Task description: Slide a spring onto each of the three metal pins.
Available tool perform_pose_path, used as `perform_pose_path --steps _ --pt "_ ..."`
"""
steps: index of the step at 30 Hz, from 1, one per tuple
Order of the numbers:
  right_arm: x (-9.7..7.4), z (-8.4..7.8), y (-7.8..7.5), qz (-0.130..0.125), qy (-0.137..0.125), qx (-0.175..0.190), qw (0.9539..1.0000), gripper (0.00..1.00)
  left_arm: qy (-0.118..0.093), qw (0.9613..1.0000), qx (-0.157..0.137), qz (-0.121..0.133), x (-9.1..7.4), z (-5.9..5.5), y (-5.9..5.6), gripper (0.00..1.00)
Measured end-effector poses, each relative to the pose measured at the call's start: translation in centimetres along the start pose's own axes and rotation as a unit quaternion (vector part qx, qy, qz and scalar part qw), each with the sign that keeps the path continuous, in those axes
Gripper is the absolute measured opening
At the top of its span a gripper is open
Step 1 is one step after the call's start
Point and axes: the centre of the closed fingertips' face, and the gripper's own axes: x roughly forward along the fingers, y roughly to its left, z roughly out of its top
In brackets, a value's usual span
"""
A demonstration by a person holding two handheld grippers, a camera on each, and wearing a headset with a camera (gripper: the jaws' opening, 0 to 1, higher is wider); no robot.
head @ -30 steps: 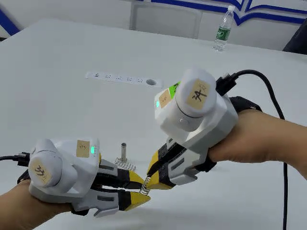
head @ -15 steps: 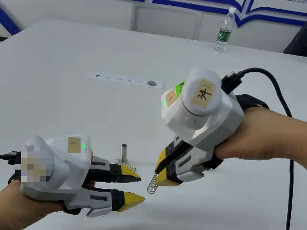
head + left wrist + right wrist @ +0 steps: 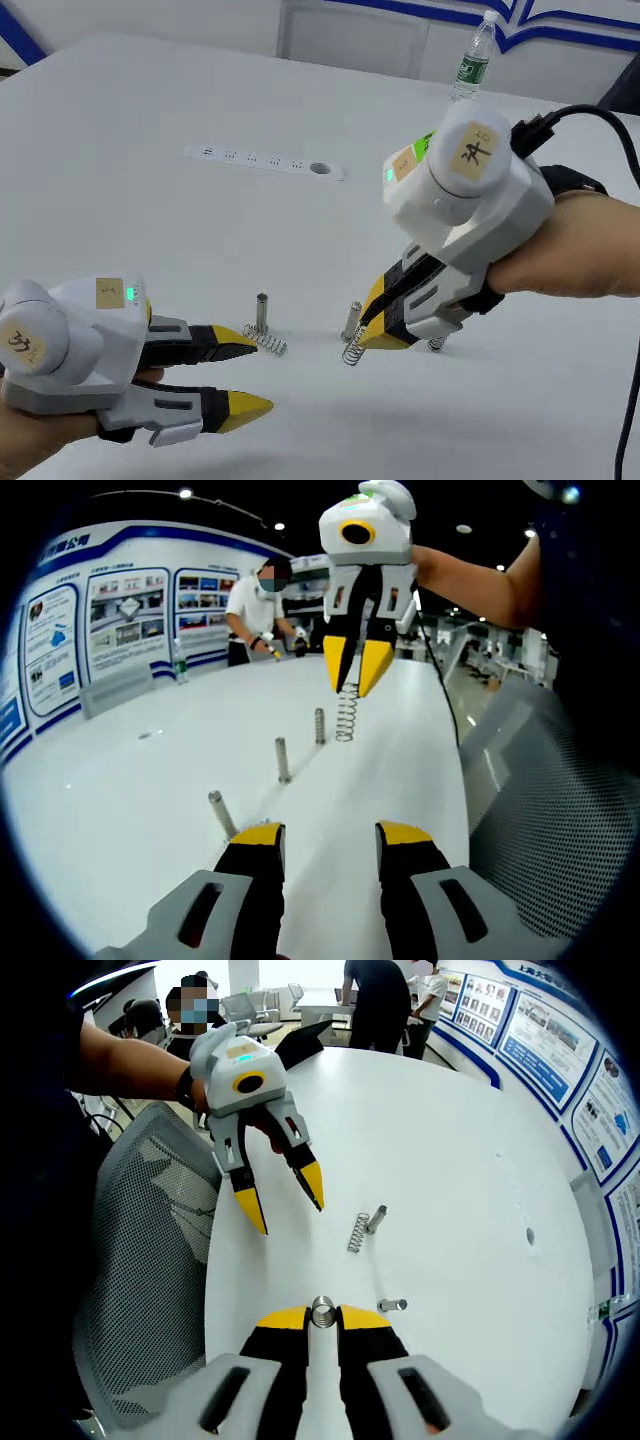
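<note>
Spring (image 3: 351, 353) pinched between closed jaws of right gripper (image 3: 372, 338), near middle metal pin (image 3: 352, 319). Left gripper (image 3: 256, 375) held wide open, nothing gripped.

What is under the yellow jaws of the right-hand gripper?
A spring hangs there, clamped in the jaws of the right gripper, close beside a bare metal pin. Whether its lower end touches the table cannot be told. A spring-covered pin behind the gripper is mostly hidden.

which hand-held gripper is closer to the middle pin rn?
Right. The right hand-held gripper, shut on a spring, is just beside the middle pin; the left hand-held gripper sits open beyond the other bare pin.
</note>
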Motion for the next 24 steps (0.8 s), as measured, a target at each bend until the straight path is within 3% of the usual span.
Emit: perform_pose_path --steps 13,24 --pt "-1.0 -0.3 -3.1 -0.030 0.012 0.003 0.9995 0.12 -0.003 0.9992 -0.027 0.028 -1.1 -0.6 0.7 0.45" --pt "-0.2 -0.7 -5.6 -0.045 0.028 0.007 0.9986 0.12 -0.007 0.9987 -0.033 0.039 -1.5 -0.6 1.0 0.48"
